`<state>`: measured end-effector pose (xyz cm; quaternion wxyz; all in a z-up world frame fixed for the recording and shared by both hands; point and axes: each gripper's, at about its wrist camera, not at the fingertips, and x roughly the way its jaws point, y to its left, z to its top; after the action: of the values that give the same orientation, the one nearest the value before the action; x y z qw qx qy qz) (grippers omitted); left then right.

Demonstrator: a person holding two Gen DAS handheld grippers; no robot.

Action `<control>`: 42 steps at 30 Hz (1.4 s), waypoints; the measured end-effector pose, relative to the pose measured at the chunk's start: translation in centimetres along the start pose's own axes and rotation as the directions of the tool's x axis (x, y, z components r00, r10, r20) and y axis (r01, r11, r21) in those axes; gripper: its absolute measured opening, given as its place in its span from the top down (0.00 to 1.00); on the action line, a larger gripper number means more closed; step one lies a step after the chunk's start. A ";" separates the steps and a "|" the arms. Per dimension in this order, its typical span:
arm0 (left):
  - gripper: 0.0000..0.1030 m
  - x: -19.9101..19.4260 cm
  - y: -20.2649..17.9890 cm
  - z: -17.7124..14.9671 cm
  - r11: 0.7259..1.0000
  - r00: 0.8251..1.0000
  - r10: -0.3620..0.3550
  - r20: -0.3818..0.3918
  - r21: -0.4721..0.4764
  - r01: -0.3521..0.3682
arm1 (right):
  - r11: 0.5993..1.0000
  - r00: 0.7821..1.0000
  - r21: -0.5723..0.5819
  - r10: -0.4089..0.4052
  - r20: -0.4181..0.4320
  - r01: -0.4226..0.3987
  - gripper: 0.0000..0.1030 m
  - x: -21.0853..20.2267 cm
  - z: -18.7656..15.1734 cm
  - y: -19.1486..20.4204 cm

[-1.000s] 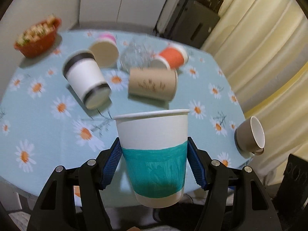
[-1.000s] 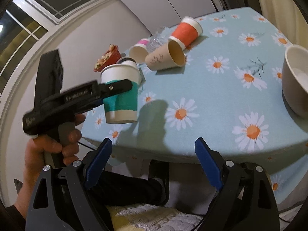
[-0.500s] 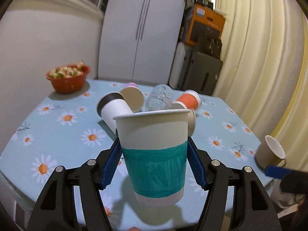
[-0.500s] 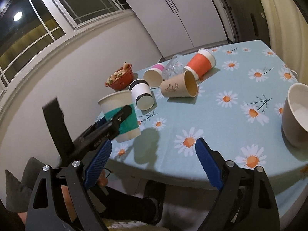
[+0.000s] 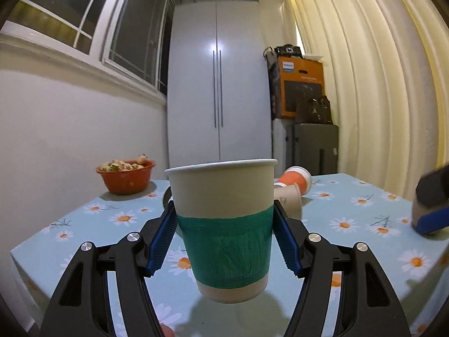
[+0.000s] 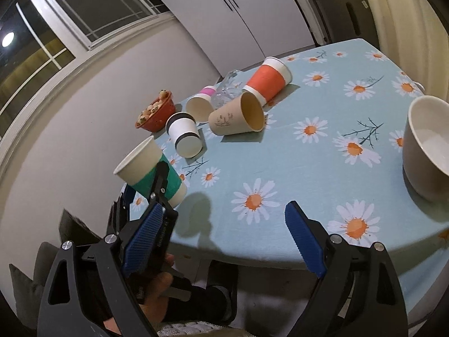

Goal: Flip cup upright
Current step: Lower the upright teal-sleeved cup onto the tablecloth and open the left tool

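My left gripper [image 5: 224, 241] is shut on a white paper cup with a green band [image 5: 224, 224]. The cup stands mouth-up between the blue pads, its base just above the tablecloth near the table's front left edge. In the right wrist view the same cup [image 6: 150, 172] leans to the left in the left gripper [image 6: 161, 185]. My right gripper [image 6: 221, 241] is open and empty, over the table's near edge, to the right of the cup. One of its fingers [image 5: 430, 219] shows at the right of the left wrist view.
Several cups lie on their sides on the daisy tablecloth [image 6: 308, 168]: a kraft cup [image 6: 238, 118], an orange cup [image 6: 268, 80], a white cup with black bands [image 6: 183, 136], a pink-based cup [image 6: 200, 104]. A red bowl [image 6: 154, 112] stands far left, a grey mug [image 6: 426, 148] right.
My left gripper has lowered and levelled out with the green-banded cup, bringing its base close to the tablecloth. My right gripper has stayed open and shifted slightly nearer.
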<state>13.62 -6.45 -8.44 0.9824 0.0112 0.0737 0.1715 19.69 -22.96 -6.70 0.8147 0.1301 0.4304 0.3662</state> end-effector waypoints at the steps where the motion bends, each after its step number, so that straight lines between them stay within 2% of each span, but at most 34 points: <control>1: 0.37 0.1 -0.2 -0.4 1.000 1.000 0.011 0.008 0.005 -0.011 | 1.000 1.000 0.004 -0.002 -0.005 0.002 0.15 0.2 0.0 -0.1; 13: 0.36 0.4 -0.2 -2.2 1.000 0.999 0.015 0.030 0.008 -0.015 | 0.999 0.999 -0.005 -0.033 -0.027 0.033 0.15 1.1 -0.4 -0.1; 29: 0.35 1.0 -0.5 -3.3 0.999 1.000 0.004 -0.009 0.032 -0.004 | 0.999 0.999 0.024 -0.023 -0.045 0.024 0.15 1.2 -0.7 -0.4; 32: 0.29 1.0 -0.6 -3.3 0.999 1.000 0.002 -0.007 0.036 -0.001 | 0.999 0.999 0.023 -0.022 -0.043 0.023 0.15 1.1 -0.8 -0.3; 34: 0.21 1.0 -0.5 -3.2 1.000 1.000 0.008 -0.006 0.030 -0.008 | 1.000 0.999 0.023 -0.020 -0.040 0.021 0.15 1.0 -0.8 -0.3; 40: 0.08 0.8 0.0 -2.3 1.000 1.000 0.012 -0.004 -0.005 -0.012 | 1.000 1.000 0.015 -0.012 -0.015 0.013 0.15 0.5 -0.8 -0.1; 42: 0.06 0.5 0.3 -1.9 1.000 1.000 0.010 -0.004 -0.013 -0.010 | 1.000 1.000 0.014 -0.008 -0.004 0.008 0.15 0.2 -0.7 -0.1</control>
<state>13.69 -6.06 -10.34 0.9814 0.0050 0.0745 0.1769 19.22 -22.93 -7.32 0.8143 0.1335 0.4352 0.3602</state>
